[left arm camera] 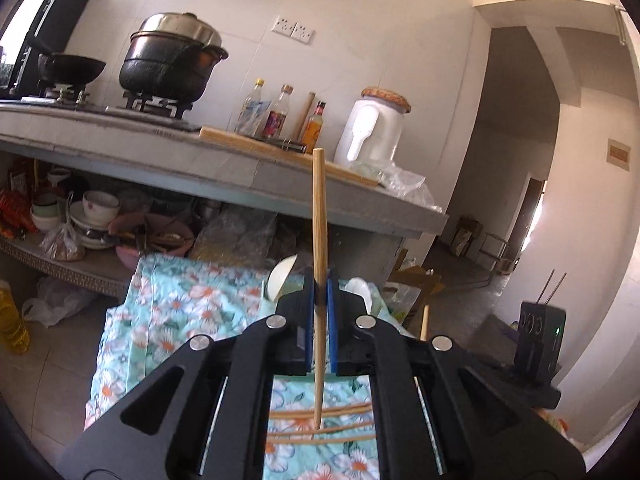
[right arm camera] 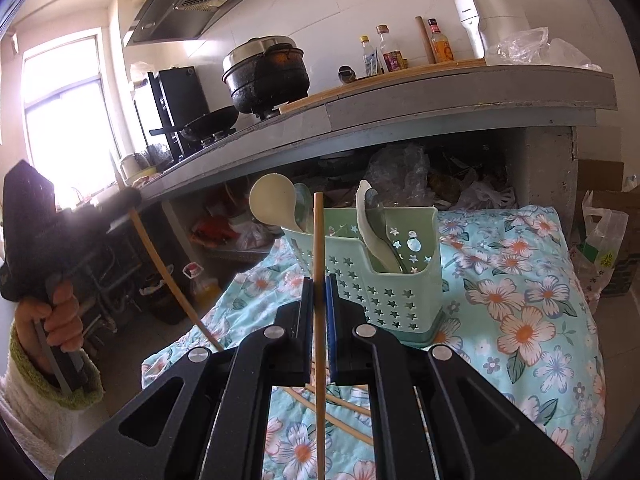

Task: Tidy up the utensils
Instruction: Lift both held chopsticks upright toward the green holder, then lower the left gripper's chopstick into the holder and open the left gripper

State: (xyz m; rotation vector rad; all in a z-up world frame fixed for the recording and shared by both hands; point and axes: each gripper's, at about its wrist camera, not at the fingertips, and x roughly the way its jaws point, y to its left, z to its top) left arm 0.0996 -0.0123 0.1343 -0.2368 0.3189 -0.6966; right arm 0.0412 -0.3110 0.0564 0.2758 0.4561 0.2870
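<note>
While my left gripper clamps one wooden chopstick upright, long axis vertical, right gripper pinches second chopstick likewise upright. Beyond: green star-punched utensil caddy holding spoons, on floral cloth; loose chopsticks flat below.

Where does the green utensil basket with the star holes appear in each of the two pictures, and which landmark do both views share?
Left wrist view: green utensil basket not clearly visible; only white spoon tips show behind the left gripper.
Right wrist view: basket just right of centre, standing on the floral cloth, behind the right gripper.
Shared landmark: the black pot on the stove.
</note>
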